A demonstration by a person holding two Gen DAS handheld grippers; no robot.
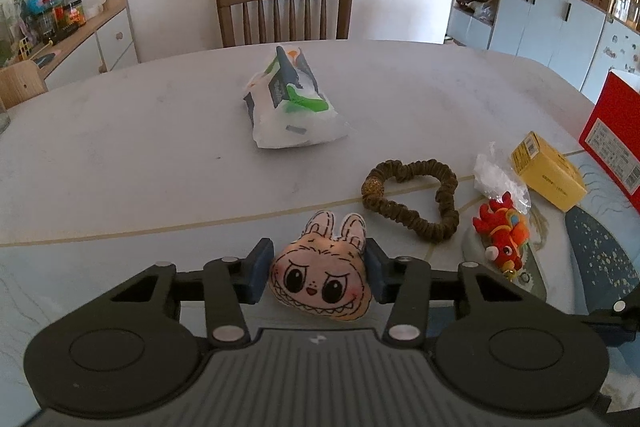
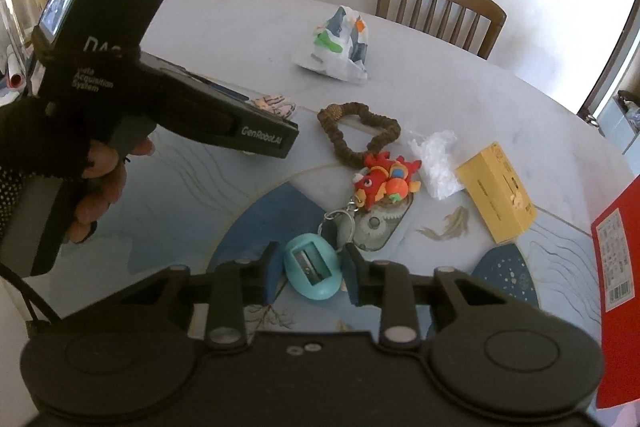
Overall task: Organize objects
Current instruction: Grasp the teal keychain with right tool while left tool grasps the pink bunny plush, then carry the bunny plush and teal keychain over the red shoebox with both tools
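Two hand-held grippers work over one broad pale tabletop (image 1: 120, 131), and we go through its things from biggest to smallest. We see a wooden chair (image 1: 285, 9) at the far edge and a red box (image 1: 616, 131) standing at the right edge. Near the middle lies a white plastic packet (image 1: 290, 103) with green and grey print. Closer to us sit a yellow carton (image 1: 548, 171), a crumpled clear wrapper (image 1: 500, 179) just beside it, and a brown scrunchie (image 1: 412, 199) lying flat. A red plush dragon keychain (image 1: 500, 231) rests next to the scrunchie.

We hold the left hand-held gripper (image 1: 318, 275) with its blue pads pressed on both sides of a pink bunny-eared plush face (image 1: 320, 279), low over the tabletop. Our right hand-held gripper (image 2: 310, 273) has its pads narrowed around a teal egg-shaped pencil sharpener (image 2: 313, 273); the left pad touches it, while the right one appears at its edge. The sharpener sits on the tabletop's blue pattern, near the keychain's ring.
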